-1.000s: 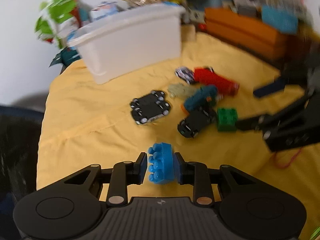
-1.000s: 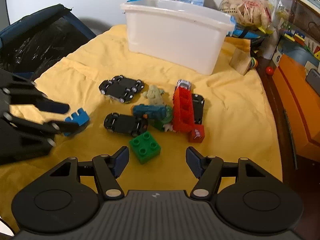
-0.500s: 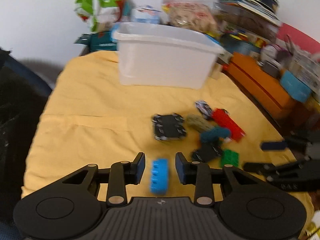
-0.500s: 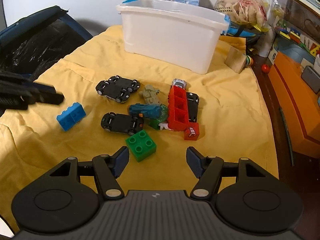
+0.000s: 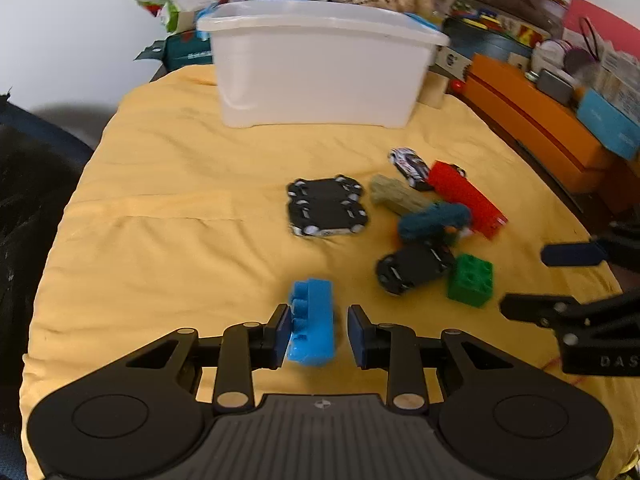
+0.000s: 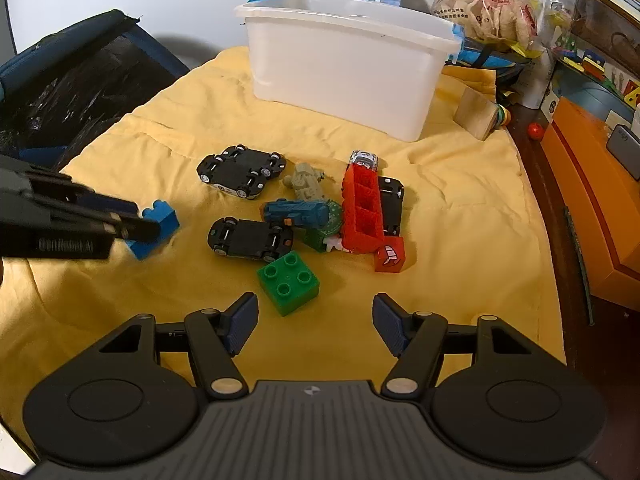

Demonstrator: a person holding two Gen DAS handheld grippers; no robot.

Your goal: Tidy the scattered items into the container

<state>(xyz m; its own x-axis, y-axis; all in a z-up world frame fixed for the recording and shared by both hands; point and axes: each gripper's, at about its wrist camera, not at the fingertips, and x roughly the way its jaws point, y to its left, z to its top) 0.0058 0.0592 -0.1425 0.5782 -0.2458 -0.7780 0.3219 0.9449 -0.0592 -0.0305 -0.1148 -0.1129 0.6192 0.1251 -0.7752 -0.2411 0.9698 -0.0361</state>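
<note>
The left gripper [image 5: 316, 334] is low over the yellow cloth [image 5: 168, 208] with the bright blue plastic building brick [image 5: 313, 322] between its two pads. The left pad looks like it touches the brick's bumpy side. The right pad stands a little away from it, with a gap showing. The jaws have just been closing in on the brick, but they do not squeeze it yet. The brick lies on the cloth, on the near left side, well apart from the other toys.

The right gripper [image 6: 314, 326] hangs over the near part of the cloth with its jaws wide apart and nothing in them. Just past its pads sits a square green plastic brick with four round bumps [image 6: 288, 282].

The rest of the toys lie in a bunch in the middle of the cloth. Right behind the green brick is a black toy car lying upside down [image 6: 250, 238]. Farther back and to the left are two more upside-down black cars side by side [image 6: 242, 171]. There is also a dark teal toy [image 6: 296, 212], a grey-green toy figure [image 6: 306, 182], a long red plastic brick turned hollow side up [image 6: 362, 210], and a small white toy car [image 6: 364, 159] at the far end of it.

The big white plastic tub [image 6: 344, 68] stands at the far side of the cloth, well apart from the toys. I cannot tell what is inside it.
</note>
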